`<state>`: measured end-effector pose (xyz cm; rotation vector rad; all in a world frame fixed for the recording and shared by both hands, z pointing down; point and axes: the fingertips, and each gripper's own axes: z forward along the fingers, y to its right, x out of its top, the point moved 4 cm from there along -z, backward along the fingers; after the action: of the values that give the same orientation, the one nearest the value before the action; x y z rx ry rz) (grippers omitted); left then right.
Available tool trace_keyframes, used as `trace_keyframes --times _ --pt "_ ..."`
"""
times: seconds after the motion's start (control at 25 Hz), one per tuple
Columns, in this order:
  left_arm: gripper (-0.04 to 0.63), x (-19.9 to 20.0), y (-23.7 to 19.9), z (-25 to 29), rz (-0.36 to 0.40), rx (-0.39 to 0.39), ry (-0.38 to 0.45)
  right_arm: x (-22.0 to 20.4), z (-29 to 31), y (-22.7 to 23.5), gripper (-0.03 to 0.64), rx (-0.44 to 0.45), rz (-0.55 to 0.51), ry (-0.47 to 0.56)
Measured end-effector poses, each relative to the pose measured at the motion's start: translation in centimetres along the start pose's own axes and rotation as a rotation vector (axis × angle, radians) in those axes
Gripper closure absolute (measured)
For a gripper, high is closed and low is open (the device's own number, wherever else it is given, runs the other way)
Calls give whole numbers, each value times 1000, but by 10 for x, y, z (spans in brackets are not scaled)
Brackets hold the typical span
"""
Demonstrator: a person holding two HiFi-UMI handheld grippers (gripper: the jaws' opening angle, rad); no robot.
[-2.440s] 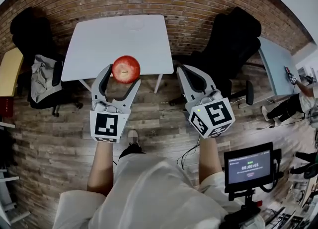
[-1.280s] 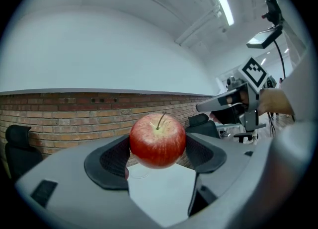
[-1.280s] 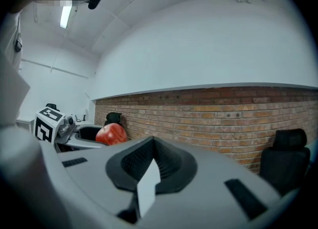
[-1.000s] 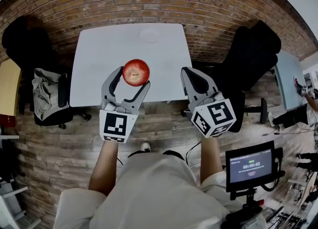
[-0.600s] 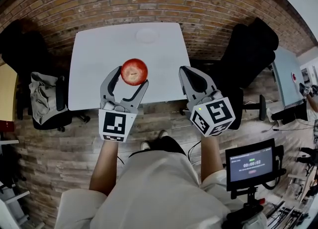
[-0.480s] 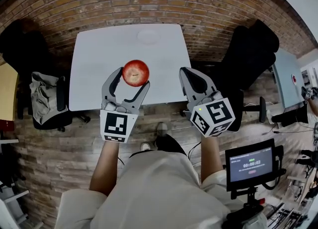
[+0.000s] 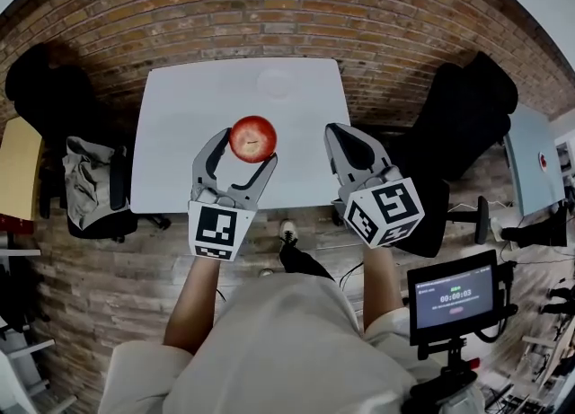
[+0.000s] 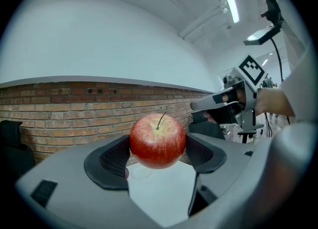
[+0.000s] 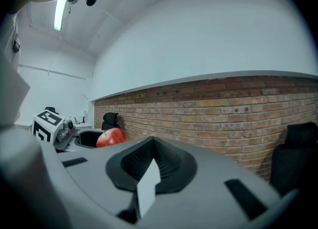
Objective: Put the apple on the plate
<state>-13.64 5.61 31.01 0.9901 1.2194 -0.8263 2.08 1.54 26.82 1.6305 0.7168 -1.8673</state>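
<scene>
A red apple [image 7: 252, 138] is clamped between the two jaws of my left gripper [image 7: 244, 148] and hangs over the near half of the white table [image 7: 180, 125]. In the left gripper view the apple [image 8: 158, 140] sits stem up between the dark pads. A pale round plate [image 7: 274, 83] lies near the table's far edge, beyond the apple; it shows faintly under the apple [image 8: 140, 173]. My right gripper [image 7: 335, 133] is shut with nothing in it, beside the apple over the table's near right corner. The right gripper view shows its jaws together [image 9: 153, 146] and the apple [image 9: 110, 137] to the left.
A brick wall [image 7: 287, 8] runs behind the table. A black chair with a grey jacket [image 7: 90, 183] stands at the left, another black chair [image 7: 467, 116] at the right. A screen on a stand [image 7: 452, 299] is at lower right. Wooden floor [image 7: 108, 268] lies below.
The person has stepped toward the table. Both grippers, earlier over the floor in front of it, now hang over its near part. The apple stays held in the left gripper.
</scene>
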Motion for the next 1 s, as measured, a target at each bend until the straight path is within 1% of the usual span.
trace_keyframes --times 0.2,0.56,0.64,0.84,1.0 --pt "236 0 -7 45 -4 15 -25 -4 28 44 614 13 29 -10" --pt "238 -5 -11 105 -22 43 -67 -13 62 96 614 58 46 -41" --pt "236 -7 -13 111 -26 53 -77 -14 67 101 614 71 51 -42" --pt "238 -9 -18 108 -24 84 -82 -15 70 96 614 102 48 -36" --pt "236 -9 -16 136 -20 100 -98 -21 82 121 614 131 68 -45"
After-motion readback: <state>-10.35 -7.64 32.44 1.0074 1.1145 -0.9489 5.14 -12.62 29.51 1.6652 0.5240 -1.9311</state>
